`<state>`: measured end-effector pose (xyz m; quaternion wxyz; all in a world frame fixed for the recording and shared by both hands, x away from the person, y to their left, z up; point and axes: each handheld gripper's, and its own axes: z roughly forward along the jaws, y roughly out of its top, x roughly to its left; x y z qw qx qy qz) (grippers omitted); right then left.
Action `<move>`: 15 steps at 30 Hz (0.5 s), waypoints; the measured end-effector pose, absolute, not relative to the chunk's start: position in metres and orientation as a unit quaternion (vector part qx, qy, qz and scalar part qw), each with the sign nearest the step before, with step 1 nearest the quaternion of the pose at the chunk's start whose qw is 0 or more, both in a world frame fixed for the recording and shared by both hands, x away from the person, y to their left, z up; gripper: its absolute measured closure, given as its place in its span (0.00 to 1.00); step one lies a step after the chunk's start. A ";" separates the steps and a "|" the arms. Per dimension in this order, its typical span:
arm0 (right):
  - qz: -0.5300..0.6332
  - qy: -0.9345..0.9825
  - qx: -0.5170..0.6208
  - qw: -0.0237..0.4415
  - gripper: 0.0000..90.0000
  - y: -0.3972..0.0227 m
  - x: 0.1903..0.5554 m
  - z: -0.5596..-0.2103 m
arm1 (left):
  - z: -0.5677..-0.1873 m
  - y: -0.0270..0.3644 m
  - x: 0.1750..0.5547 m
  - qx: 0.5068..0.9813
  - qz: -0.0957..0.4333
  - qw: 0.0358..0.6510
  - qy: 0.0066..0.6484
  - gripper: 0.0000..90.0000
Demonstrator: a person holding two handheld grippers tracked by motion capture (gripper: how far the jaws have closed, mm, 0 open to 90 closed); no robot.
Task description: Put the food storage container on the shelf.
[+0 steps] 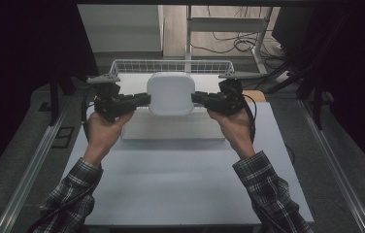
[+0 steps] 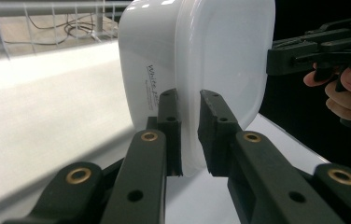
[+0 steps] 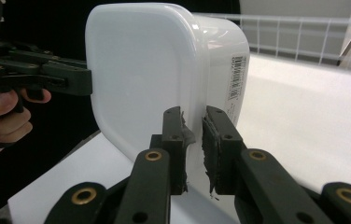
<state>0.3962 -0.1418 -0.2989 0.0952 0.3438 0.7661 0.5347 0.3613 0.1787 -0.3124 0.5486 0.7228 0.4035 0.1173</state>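
A white rounded-square plastic container (image 1: 170, 93) with a lid hangs above the table, held from both sides. My left gripper (image 1: 147, 99) is shut on its left rim, and my right gripper (image 1: 194, 98) is shut on its right rim. In the left gripper view the jaws (image 2: 190, 135) pinch the thin lid edge of the container (image 2: 201, 56), with the other gripper (image 2: 272, 58) at the far side. In the right gripper view the padded jaws (image 3: 193, 144) clamp the same rim of the container (image 3: 136, 70), which bears a barcode label.
A white wire basket (image 1: 171, 65) stands at the table's back edge. Below the container lies a flat pale rectangular block (image 1: 171, 132) on the white table (image 1: 171, 184). Metal rails run along both sides. Desk legs and cables lie on the floor beyond.
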 end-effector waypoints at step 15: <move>0.510 0.765 0.384 0.087 0.85 -0.133 0.438 -0.298 | -0.318 0.179 0.404 0.720 0.086 0.535 0.433 0.88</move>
